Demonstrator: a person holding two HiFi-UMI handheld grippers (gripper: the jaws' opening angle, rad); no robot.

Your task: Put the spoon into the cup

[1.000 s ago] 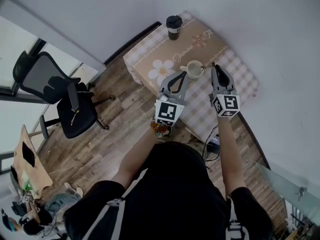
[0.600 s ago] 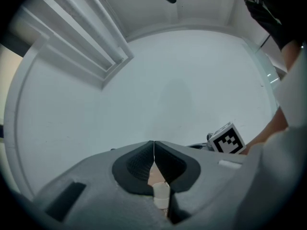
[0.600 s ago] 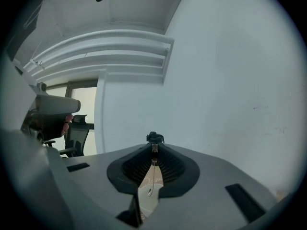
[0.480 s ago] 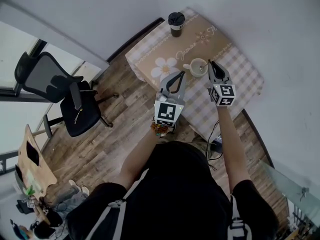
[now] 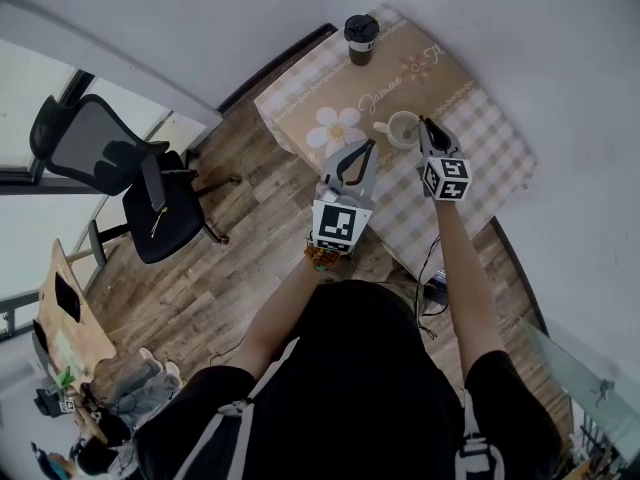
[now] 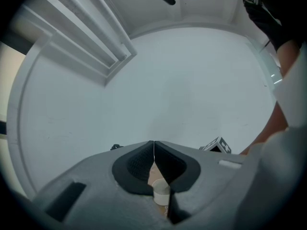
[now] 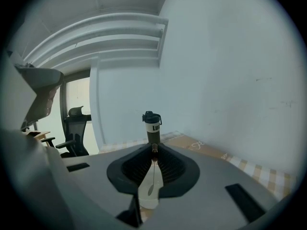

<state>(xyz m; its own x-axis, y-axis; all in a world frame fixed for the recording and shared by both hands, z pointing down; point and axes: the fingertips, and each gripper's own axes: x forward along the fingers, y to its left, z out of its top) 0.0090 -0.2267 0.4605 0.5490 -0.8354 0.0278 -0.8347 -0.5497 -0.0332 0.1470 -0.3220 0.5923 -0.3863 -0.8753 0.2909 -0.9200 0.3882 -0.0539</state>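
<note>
A white cup stands on the checked tablecloth. My right gripper is just to the cup's right, pointing down at it. In the right gripper view this gripper is shut on the handle tip of a slim metal spoon. The spoon hangs straight down, its bowl over the cup below. My left gripper hovers left of the cup. Its jaws are shut with nothing between them, and the cup shows through the gap beneath.
A dark lidded tumbler stands at the table's far end, also straight ahead as the tumbler in the right gripper view. The table sits against a white wall. A black office chair stands on the wooden floor to the left.
My right gripper, still holding the spoon, has drawn nearer to the cup's rim. The left gripper keeps its place beside the cup. The head camera has shifted slightly.
</note>
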